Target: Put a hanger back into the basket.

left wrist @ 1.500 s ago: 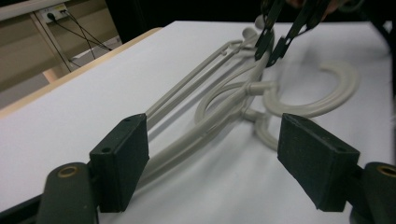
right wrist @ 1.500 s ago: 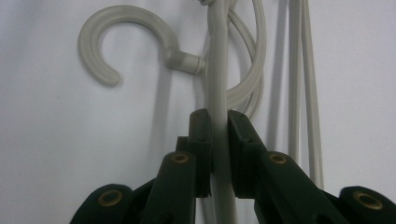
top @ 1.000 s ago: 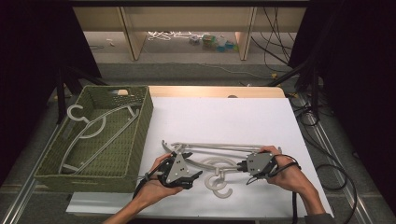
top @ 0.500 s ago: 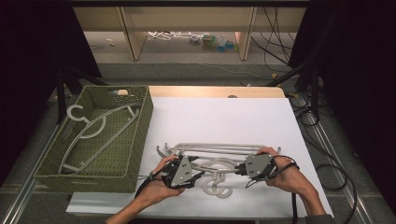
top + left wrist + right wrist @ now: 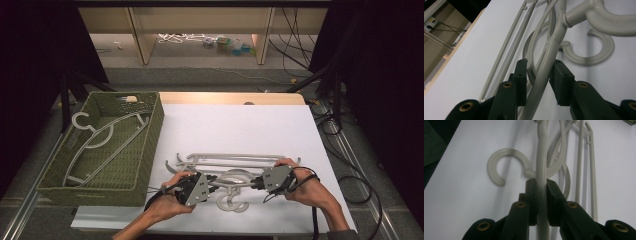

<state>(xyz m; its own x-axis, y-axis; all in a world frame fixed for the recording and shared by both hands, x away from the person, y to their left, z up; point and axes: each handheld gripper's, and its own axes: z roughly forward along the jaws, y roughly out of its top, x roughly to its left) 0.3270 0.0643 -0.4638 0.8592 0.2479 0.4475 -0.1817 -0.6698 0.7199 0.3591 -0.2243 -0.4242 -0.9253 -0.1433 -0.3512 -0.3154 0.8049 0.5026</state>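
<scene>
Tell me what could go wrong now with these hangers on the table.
The hangers lie overlapped, so lifting the top hanger may drag another by its hook. The left tool has just been closing on that hanger's arm, yet a gap remains at one pad; the arm may slip. The right tool clamps it well.

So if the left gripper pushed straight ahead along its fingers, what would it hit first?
The hanger arm already between the left gripper fingers, which have just been closing around it. Following that arm, it would reach the hook neck, with a second hanger's hook lying just beyond, though depth there is hard to judge.
</scene>
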